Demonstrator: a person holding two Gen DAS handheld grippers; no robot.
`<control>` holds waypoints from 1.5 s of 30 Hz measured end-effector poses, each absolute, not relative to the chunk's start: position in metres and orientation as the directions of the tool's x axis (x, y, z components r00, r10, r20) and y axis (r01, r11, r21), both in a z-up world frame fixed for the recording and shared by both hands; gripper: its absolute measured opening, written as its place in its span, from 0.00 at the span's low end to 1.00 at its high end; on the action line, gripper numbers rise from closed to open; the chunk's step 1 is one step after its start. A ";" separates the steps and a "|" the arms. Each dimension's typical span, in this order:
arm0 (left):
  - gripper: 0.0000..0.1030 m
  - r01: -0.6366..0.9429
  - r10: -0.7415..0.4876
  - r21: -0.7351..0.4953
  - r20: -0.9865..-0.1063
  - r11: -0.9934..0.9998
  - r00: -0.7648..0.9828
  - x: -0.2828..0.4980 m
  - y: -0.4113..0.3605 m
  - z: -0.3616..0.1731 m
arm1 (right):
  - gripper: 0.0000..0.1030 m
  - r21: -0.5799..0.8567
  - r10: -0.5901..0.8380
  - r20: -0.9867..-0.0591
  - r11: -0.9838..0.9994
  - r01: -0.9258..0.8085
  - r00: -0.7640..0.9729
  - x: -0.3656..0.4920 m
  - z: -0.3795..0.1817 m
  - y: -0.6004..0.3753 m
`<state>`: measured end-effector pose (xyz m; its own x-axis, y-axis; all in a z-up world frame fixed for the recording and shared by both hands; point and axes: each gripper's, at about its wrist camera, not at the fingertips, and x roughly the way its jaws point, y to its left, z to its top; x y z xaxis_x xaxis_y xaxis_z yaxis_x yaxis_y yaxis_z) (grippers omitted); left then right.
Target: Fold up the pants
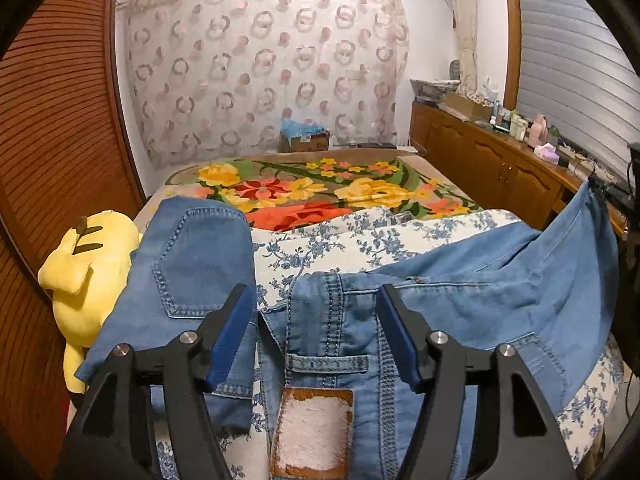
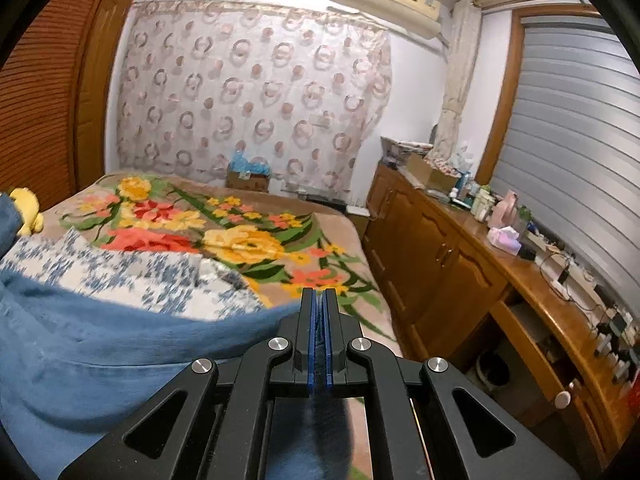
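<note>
The bed (image 1: 360, 184) has a flowery blanket on it. The blue pants (image 1: 328, 320) lie across the near end of it. The right gripper (image 2: 319, 300) pinches one pant leg tight and lifts it. The left gripper (image 1: 312, 300) has fingers wide apart over the waistband. A yellow plush toy (image 1: 88, 272) sits beside the pants.

Left wrist view hovers close over bed (image 1: 320, 188) — right wrist view looks from bed's right; both face curtain (image 2: 248, 92).
</note>
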<state>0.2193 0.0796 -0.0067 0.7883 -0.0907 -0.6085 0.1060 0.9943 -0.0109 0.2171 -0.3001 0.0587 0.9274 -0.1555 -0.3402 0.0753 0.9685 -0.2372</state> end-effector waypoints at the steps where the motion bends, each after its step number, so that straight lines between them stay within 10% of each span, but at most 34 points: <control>1: 0.64 0.105 -0.088 -0.009 -0.614 0.994 0.784 0.225 0.080 -0.009 | 0.02 -0.229 -0.165 -0.330 0.969 0.091 0.929 0.220 0.062 -0.304; 17: 0.65 0.144 -0.109 -0.011 -0.717 0.989 0.688 0.283 0.090 -0.060 | 0.02 -0.078 0.149 -0.503 0.973 -0.217 0.851 0.243 0.016 -0.282; 25: 0.65 0.162 -0.126 -0.025 -0.749 0.987 0.650 0.286 0.087 -0.077 | 0.35 -0.026 0.324 -0.597 0.906 -0.422 0.733 0.242 -0.008 -0.240; 32: 0.64 0.160 -0.144 -0.051 -0.749 0.986 0.647 0.287 0.091 -0.082 | 0.41 -0.067 0.296 -0.702 0.878 -0.474 0.648 0.259 -0.029 -0.235; 42: 0.25 0.216 -0.175 -0.042 -0.742 0.976 0.648 0.280 0.076 -0.081 | 0.40 -0.061 0.267 -0.738 0.888 -0.455 0.620 0.292 -0.020 -0.234; 45: 0.19 0.218 -0.167 -0.029 -0.740 0.975 0.651 0.278 0.075 -0.081 | 0.23 -0.048 0.292 -0.734 0.878 -0.477 0.613 0.288 -0.021 -0.239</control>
<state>0.2780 0.0748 -0.0806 0.6512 -0.1675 -0.7402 0.2184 0.9754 -0.0285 0.2878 -0.2388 -0.0207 0.6133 0.2924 -0.7338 -0.4766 0.8778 -0.0485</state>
